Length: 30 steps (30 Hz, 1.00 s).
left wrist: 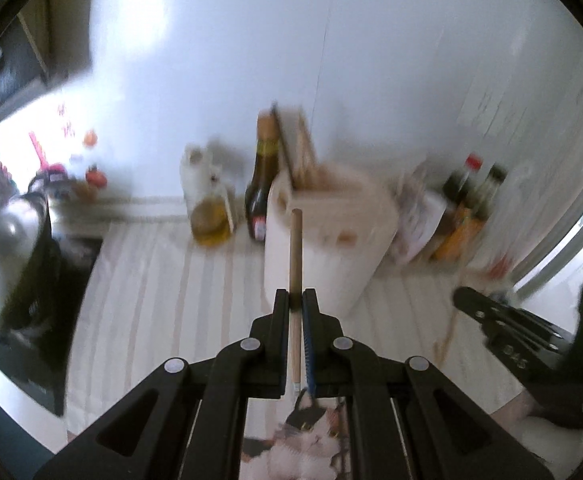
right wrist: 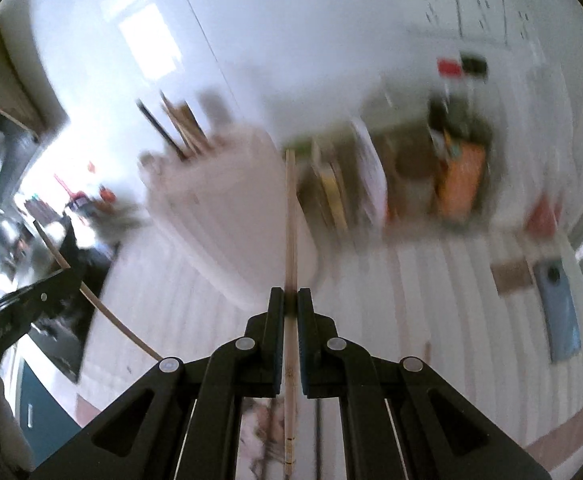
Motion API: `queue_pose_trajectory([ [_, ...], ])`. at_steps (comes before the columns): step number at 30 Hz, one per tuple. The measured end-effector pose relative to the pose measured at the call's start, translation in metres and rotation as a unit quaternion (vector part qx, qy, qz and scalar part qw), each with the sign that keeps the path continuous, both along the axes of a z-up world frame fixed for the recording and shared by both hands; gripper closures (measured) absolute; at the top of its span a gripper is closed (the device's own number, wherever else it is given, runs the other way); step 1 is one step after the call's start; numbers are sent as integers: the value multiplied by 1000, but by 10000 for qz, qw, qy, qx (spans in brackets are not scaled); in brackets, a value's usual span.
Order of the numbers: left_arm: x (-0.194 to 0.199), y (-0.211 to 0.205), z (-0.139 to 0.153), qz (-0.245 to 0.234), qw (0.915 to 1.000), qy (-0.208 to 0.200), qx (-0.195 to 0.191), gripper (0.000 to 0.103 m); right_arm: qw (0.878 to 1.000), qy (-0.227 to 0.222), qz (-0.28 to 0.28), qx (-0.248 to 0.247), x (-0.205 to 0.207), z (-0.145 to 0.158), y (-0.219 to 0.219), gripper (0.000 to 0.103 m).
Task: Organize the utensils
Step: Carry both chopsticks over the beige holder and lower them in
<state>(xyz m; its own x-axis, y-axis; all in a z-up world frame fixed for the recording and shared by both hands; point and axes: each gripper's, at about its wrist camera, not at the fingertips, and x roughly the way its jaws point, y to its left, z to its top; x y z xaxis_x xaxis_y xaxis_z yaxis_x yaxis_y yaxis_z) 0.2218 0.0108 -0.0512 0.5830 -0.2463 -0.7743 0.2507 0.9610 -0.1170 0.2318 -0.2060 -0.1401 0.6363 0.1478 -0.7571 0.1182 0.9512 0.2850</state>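
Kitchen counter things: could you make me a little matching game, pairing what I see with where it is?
Things:
1. thin wooden chopstick
2. tall dark brown sauce bottle
3. flat blue phone
4. white plastic utensil holder

Places:
A. lying flat on the striped cloth
B. clamped in the left gripper
C. standing left of the holder
D. has sticks poking out of its top

Pairs: 1-B, 2-C, 3-A, 4-D

- We see a dark sauce bottle (left wrist: 262, 184) standing beside a jug of yellow oil (left wrist: 207, 200) at the white wall (left wrist: 371, 60).
- We make out blurred bottles (left wrist: 467, 204) further right on the striped tabletop (left wrist: 163, 280).
- A steel kettle (left wrist: 7, 248) sits at far left.
- We spot a blue phone (right wrist: 559, 312) lying flat on the tabletop.
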Motion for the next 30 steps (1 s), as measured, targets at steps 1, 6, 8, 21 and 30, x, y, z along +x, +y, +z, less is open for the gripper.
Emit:
queue_pose_trajectory([
  [1,1,-1,11,-16,9999,-94,-48,99,9999,-122,22,26,7,12,1,97],
  [6,19,-7,68,-67,9981,-544,-285,99,9978,-654,95,94,40,65,5,97],
  [8,30,-9,87,-30,9968,-733,-318,99,9961,-869,106,58,55,87,5,97],
  [21,126,-23,111,306,9944,-950,-335,99,9844,-1755,44,70,154,141,-1,97],
  [30,166,-28,70,398,9972,-604,-212,99,9776,-2103,19,65,191,107,0,97],
])
